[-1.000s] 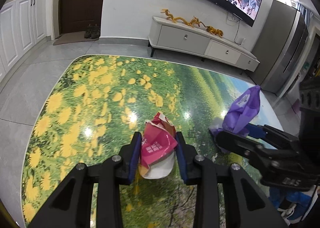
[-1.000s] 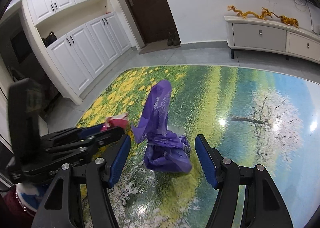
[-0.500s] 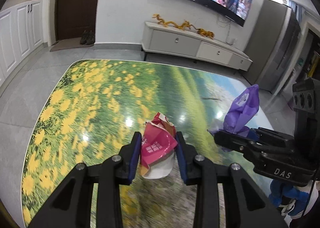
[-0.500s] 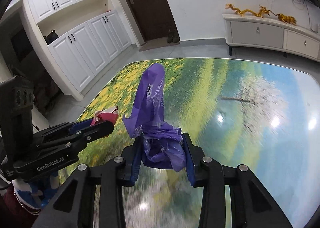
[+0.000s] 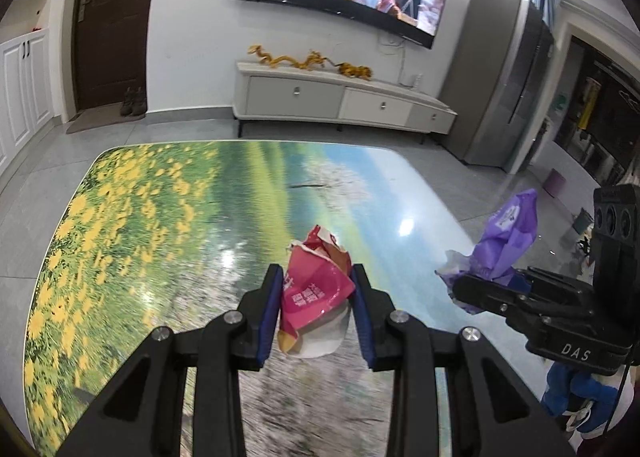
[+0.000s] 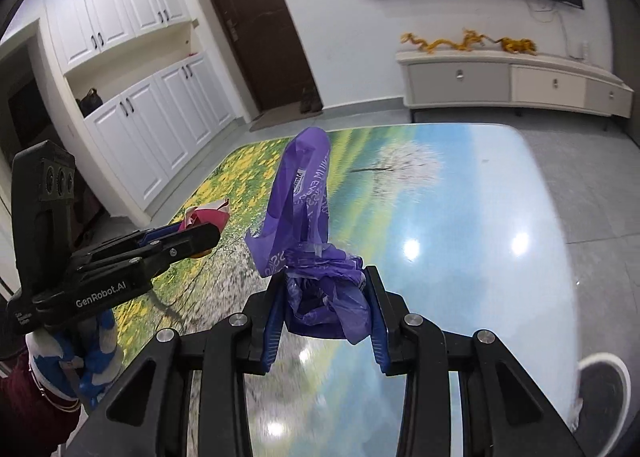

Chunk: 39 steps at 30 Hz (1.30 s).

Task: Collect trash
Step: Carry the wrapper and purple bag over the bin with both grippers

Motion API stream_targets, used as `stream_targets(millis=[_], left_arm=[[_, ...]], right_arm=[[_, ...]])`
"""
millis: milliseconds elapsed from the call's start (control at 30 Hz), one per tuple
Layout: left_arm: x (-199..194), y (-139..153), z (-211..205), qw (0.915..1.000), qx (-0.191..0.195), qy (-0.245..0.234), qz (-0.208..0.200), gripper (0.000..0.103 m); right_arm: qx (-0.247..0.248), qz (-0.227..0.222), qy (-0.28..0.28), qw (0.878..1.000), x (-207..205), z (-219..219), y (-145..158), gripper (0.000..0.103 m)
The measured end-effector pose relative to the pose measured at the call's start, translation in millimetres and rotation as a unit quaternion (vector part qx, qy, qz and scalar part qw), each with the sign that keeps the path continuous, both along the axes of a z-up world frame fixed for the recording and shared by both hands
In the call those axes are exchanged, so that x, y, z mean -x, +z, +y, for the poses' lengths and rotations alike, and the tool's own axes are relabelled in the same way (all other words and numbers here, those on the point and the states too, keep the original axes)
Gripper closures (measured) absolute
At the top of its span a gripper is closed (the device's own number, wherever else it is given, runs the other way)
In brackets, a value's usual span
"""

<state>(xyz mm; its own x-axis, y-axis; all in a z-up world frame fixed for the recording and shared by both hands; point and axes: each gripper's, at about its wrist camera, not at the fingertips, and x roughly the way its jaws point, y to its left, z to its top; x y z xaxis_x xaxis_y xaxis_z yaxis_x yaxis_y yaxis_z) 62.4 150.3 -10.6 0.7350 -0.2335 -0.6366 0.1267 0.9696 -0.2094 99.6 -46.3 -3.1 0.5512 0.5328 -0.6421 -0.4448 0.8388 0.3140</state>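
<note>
My left gripper (image 5: 316,297) is shut on a crumpled pink wrapper with a white cup-like piece under it (image 5: 316,285), held above the table (image 5: 160,217) with its meadow print. Both blue pads press on its sides. My right gripper (image 6: 326,297) is shut on a crumpled purple plastic bag (image 6: 308,209), whose loose end stands up above the fingers. In the left wrist view the right gripper (image 5: 484,289) and the purple bag (image 5: 508,233) are at the right. In the right wrist view the left gripper (image 6: 208,233) and the pink wrapper (image 6: 208,213) are at the left.
Beyond the glossy table (image 6: 460,217) stand a white TV cabinet (image 5: 340,97), a dark door (image 6: 256,25) and white cupboards (image 6: 152,117). A grey fridge (image 5: 504,89) is at the right. A shoe (image 6: 604,381) shows by the table's near right edge.
The right gripper closed on the purple bag and raised it off the table. Both grippers, each with its load, rose and travelled across the table.
</note>
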Motion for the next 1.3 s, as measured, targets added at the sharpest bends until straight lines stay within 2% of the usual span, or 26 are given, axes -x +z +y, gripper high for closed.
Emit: stream_targets(millis=[300,667,967,1300], left_arm=[[31.6,31.2,-44.1,0.9993,0.0,-0.027,-0.028,0.071],[37.3,58.9,-94.5,0.9966,-0.003,-0.065,-0.05,0.071],[27.6,63.5,-166.2,0.9903,-0.011,-0.13,-0.048,0.071],[2.7,43.7,-262.3,0.9779,-0.027,-0.207,-0.017,0.071]], right_arm=[[-0.02,-0.039,-0.038,0.998,51.6,-48.4,29.9,0.067],[-0.027,-0.089,-0.101,0.991,86.9,-113.2,62.0,0.067],[-0.031,-0.089,-0.169,0.981,91.0,-174.8,55.7,0.067],[-0.039,-0.063,-0.25,0.965,87.5,-252.2,26.5,0.067]])
